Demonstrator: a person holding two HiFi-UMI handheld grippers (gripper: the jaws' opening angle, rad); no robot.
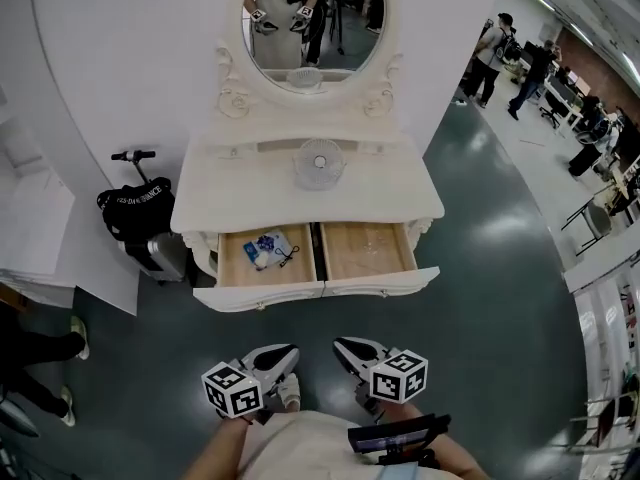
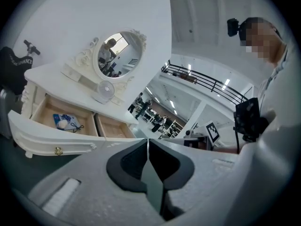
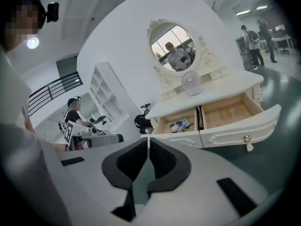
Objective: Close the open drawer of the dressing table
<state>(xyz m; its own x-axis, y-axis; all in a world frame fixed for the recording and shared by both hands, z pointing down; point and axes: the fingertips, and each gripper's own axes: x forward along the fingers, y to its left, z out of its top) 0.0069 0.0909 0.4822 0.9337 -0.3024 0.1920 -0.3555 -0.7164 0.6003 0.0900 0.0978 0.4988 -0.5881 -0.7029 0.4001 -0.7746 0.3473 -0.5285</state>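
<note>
Left tool (image 1: pixel 275 356) and right tool (image 1: pixel 355 350): both shut, empty. Well short of the open drawer (image 1: pixel 325 290), straight ahead, front running crosswise; equally near either hand.

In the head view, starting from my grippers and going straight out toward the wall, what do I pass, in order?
left gripper and right gripper side by side → open drawer front → blue packet in the drawer's left compartment → small fan on the tabletop → oval mirror
</note>
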